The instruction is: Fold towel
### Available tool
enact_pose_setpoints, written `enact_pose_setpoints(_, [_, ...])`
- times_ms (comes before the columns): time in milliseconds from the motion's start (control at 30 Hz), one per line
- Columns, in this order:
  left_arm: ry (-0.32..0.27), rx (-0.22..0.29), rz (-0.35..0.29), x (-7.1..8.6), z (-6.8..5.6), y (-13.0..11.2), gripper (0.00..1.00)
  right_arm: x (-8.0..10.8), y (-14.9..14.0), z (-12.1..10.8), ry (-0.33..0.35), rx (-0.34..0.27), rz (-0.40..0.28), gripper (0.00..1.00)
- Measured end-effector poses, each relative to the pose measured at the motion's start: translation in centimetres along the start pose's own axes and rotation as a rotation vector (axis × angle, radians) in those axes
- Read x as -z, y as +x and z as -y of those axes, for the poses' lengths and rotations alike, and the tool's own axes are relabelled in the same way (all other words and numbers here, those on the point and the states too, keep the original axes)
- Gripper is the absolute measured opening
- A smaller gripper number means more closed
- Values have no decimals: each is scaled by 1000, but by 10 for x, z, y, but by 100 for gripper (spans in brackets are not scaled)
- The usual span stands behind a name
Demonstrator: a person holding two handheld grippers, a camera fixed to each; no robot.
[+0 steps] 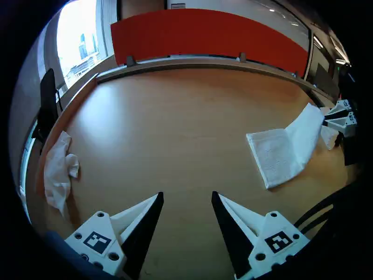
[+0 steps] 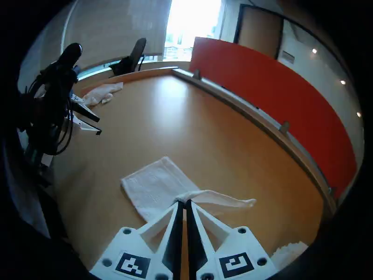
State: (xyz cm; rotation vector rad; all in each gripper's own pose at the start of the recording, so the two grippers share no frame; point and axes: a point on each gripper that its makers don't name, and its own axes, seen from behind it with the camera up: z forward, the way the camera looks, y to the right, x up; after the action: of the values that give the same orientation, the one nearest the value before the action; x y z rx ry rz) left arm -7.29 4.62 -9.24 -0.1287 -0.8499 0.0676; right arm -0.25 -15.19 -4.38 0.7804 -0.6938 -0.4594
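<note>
Right hand-held gripper (image 2: 185,201): narrow, pinching the towel (image 2: 151,184) by its lifted edge.
Left hand-held gripper (image 1: 186,196): wide, empty, above the worktop (image 1: 177,121).
Place: towel lies flat, right side of worktop.
Fold: carry edge straight over, match corners, stay low.

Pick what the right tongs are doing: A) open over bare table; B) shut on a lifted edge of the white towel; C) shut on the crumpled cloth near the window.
B: in the right gripper view the right tongs meet at the tips with a raised edge of the towel pinched between them.
</note>
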Motion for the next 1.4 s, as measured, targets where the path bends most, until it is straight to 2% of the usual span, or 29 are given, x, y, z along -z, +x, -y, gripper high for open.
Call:
enact_pose_setpoints(267, [5,-16,-8,3,2,-1,76,-23,4,35,70,16,10,4])
enact_pose_setpoints(433, [10,-16,-15,6,6,0,76,-32,3,50,102,26,24,4])
enact_pose_setpoints(667, [20,-4,-25,14,15,0,75,-41,3,65,141,64,46,4])
enact_pose_setpoints(867, [38,13,-30,22,27,-3,76,-50,2,80,182,86,64,4])
enact_pose_setpoints(1167, [57,34,-25,29,40,-11,76,-61,-4,86,202,84,92,5])
enact_pose_setpoints(1400, [54,36,-24,28,39,-11,75,-61,-4,83,194,73,98,7])
